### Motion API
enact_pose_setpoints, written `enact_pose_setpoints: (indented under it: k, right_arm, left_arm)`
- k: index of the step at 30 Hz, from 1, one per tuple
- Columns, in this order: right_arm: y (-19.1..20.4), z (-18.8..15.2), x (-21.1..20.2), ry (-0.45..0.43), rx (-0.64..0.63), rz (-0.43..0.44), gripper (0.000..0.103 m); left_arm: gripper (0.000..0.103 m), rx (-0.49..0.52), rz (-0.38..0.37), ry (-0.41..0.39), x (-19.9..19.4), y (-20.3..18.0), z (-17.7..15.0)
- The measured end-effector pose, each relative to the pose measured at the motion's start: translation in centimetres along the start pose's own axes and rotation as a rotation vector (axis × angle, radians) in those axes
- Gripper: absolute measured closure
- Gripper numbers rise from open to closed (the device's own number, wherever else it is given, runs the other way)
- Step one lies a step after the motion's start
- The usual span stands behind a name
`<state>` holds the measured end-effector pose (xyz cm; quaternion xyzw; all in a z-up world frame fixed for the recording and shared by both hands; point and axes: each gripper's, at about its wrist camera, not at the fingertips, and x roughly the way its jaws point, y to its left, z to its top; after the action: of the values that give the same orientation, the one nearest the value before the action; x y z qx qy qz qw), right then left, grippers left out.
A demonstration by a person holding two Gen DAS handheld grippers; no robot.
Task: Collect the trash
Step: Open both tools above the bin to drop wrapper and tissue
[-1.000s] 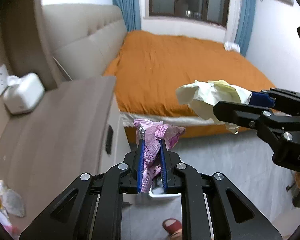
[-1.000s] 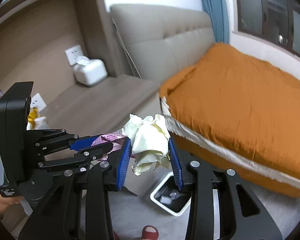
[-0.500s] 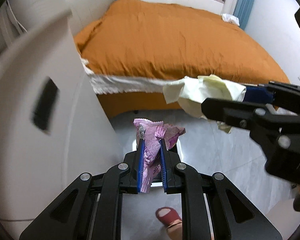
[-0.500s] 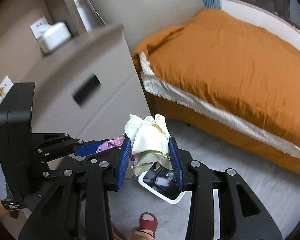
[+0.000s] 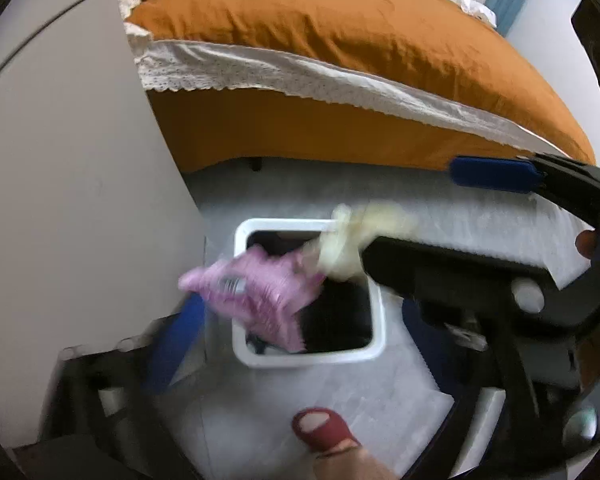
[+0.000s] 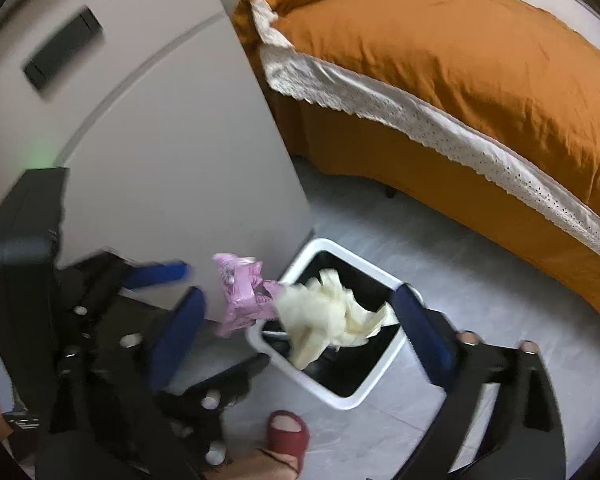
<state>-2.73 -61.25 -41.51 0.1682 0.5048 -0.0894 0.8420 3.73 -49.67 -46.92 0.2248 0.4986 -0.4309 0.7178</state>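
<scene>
Nearest, a red slipper (image 6: 286, 436) stands on the grey floor (image 6: 460, 280). Just beyond it both hand-held grippers are spread wide and released: the right hand-held gripper (image 6: 300, 328) and, to its left, the left hand-held gripper (image 6: 176, 280). The pink wrapper (image 6: 242, 294) and pale crumpled paper (image 6: 328, 316) hang loose over the white bin (image 6: 340, 398). Only the left wrist view looks down into its dark liner (image 5: 340, 320). Farther off, a cabinet (image 6: 160, 140) and orange bed (image 6: 460, 60).

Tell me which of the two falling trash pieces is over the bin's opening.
The pale yellow crumpled paper; the pink wrapper is falling over the white bin rim's left edge.
</scene>
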Motion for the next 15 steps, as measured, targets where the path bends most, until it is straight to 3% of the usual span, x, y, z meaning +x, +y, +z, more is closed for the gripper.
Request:
enact_pose_setpoints:
  k: [6,15]
  right_arm:
    - [-1.1,-0.9,2.1,0.024,0.006,-0.031,0.005]
    - [-0.9,0.0,0.1,0.001,0.025,-0.062,0.005]
  left_arm:
    - [0.005,0.018,-0.025,0.014,1.5,0.5,0.1]
    - [0.005,0.012,-0.051,0.003,-0.6,0.3,0.3]
